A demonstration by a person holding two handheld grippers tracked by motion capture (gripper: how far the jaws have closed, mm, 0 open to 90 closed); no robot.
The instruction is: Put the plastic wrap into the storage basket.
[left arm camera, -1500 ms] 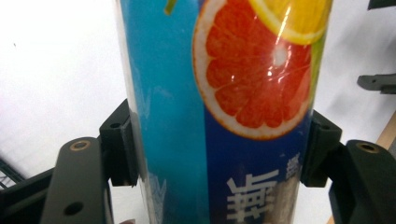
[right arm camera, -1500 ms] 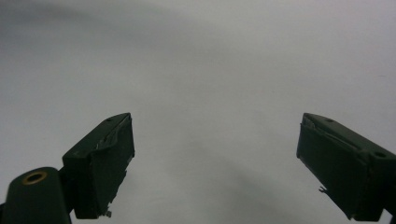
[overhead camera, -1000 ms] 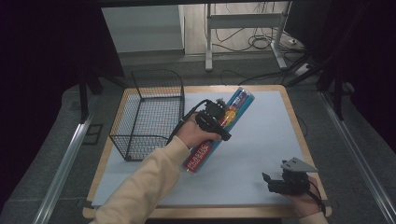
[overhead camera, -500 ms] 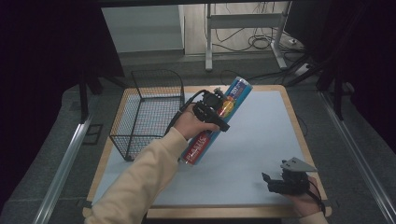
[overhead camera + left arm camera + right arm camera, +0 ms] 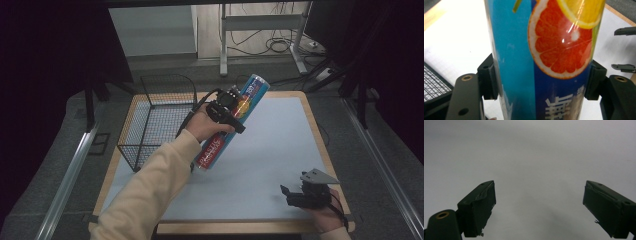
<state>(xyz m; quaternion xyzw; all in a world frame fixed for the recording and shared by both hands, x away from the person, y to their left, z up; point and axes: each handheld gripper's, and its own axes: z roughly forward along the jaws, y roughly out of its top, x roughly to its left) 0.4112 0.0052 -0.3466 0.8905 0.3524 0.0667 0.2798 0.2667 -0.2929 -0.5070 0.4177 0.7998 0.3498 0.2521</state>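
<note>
Both jaws of my left gripper (image 5: 235,107) clamp tall can (image 5: 231,122) mid-body, can tilted above tabletop's far-left part, beside wire basket (image 5: 155,117). Keep squeeze steady, clear rim before lowering in. Right gripper (image 5: 295,192) spread, idle, near-right corner.

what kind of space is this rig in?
Probably a lab or data-collection bay, not a home: a bare table ringed by black curtains, cables loose on the floor behind, and handheld grippers, the left clamping a tube beside a wire basket.
</note>
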